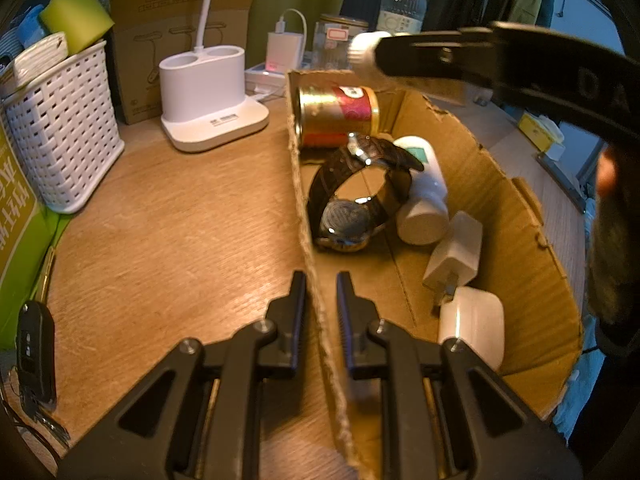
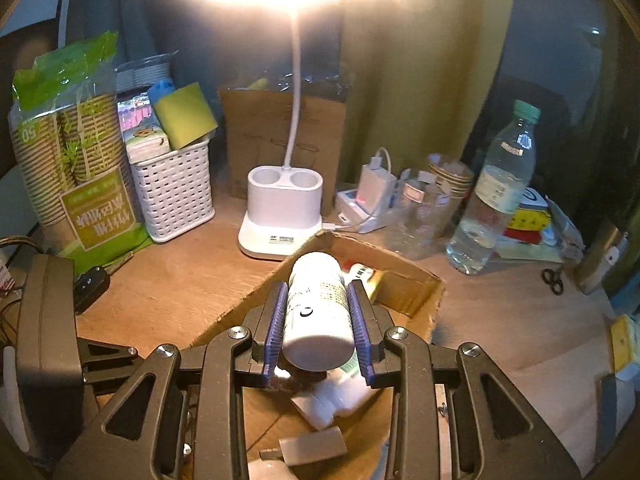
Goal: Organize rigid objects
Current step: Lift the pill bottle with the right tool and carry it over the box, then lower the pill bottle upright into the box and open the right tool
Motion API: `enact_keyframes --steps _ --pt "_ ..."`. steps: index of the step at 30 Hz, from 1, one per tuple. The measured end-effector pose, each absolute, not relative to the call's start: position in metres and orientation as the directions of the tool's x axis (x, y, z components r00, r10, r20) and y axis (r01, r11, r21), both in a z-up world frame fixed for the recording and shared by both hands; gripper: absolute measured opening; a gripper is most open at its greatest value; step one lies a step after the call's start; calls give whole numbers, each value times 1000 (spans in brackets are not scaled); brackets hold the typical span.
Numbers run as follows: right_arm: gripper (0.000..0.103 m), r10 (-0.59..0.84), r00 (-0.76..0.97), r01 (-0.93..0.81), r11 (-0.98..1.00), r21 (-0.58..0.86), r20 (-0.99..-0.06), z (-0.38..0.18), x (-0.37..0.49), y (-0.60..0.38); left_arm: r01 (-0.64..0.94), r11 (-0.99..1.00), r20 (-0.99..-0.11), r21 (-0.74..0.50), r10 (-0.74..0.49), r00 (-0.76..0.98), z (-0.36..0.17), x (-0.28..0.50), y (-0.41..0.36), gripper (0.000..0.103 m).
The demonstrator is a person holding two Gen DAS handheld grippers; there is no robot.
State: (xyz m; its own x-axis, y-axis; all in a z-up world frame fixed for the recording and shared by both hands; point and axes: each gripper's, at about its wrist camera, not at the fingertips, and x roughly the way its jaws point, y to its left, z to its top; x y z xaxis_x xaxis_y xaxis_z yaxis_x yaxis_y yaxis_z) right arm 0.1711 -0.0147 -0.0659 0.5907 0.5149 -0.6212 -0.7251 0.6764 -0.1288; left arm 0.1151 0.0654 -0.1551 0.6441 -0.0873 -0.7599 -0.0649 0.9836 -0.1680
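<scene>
A shallow cardboard box [image 1: 532, 240] lies on the wooden desk. In it are a gold and red can [image 1: 336, 116], a dark leather watch [image 1: 356, 196], a white bottle [image 1: 424, 196], a white charger plug [image 1: 456, 256] and a white earbud case [image 1: 472, 324]. My left gripper [image 1: 322, 288] straddles the box's left wall, jaws narrowly apart around it. My right gripper [image 2: 318, 320] is shut on a white pill bottle [image 2: 318, 312] and holds it above the box [image 2: 400, 276]. In the left wrist view the right gripper [image 1: 460, 56] hangs over the box's far end with the bottle's cap [image 1: 364, 50] showing.
A white lamp base [image 1: 208, 92] and white woven basket [image 1: 68, 128] stand left of the box. A car key [image 1: 34, 352] lies at the near left. A water bottle [image 2: 496, 192], paper cups [image 2: 450, 178], a charger block [image 2: 374, 188] and scissors [image 2: 554, 280] are at the back right.
</scene>
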Motion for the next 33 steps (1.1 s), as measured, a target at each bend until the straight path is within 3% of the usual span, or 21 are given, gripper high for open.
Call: enact_keyframes --steps 20,33 --pt "34 491 517 -792 585 -174 -701 -85 180 11 -65 984 -760 -168 -87 644 -155 115 65 16" --pt "37 472 544 -750 644 -149 -694 -85 191 -6 -65 983 -760 -169 -88 644 -156 115 65 16"
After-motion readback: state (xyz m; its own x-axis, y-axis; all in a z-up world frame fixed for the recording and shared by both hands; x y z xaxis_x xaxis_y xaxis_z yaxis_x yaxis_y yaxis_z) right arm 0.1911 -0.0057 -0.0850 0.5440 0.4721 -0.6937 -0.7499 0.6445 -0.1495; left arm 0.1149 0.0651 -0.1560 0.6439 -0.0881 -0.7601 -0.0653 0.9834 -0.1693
